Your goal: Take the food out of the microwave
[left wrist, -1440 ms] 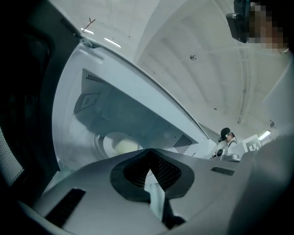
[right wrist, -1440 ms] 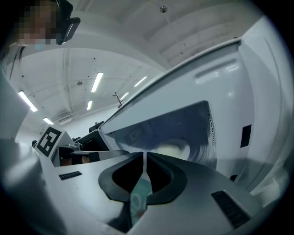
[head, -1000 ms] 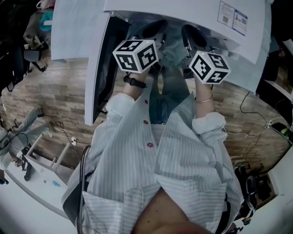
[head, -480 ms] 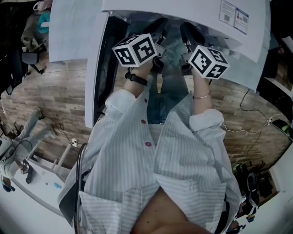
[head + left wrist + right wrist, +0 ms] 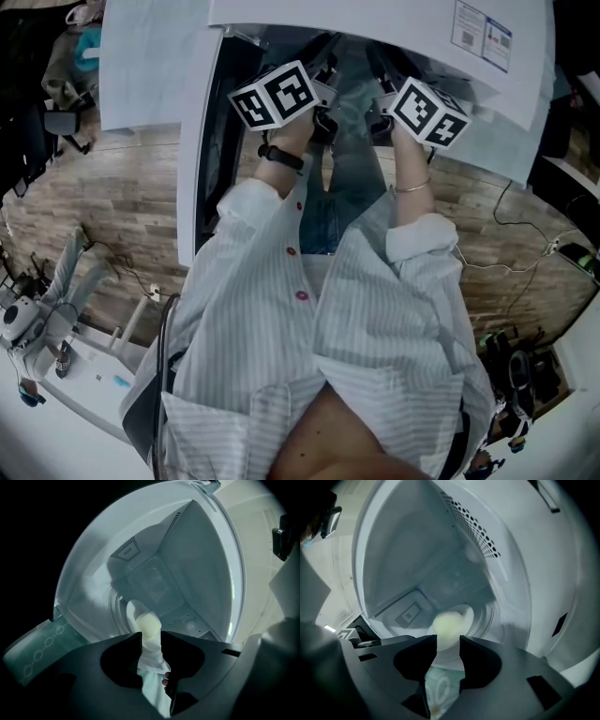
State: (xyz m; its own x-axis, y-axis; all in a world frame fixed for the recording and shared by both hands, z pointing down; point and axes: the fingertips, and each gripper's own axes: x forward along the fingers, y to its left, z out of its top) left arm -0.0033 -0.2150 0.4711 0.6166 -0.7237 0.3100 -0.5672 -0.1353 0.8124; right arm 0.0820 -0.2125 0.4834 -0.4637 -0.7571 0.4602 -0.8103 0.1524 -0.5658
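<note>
Though blurred, a pale yellowish, rounded food [image 5: 446, 626] on a white dish [image 5: 467, 615].

Head view: even, cool light with soft shadows and sharp focus. The wide lens bows the wooden floor [image 5: 122, 202] and darkens the corners.

Left gripper view: dim, with a black vignette over the left side. The microwave cavity [image 5: 197, 559] glows pale blue-white, brightest at the right. The near foreground is black silhouette, and the pale food [image 5: 149, 623] is soft.

Right gripper view: brighter but smeared by blur. The food [image 5: 447, 624] is a hazy blob, and the edges are curved and dark.
</note>
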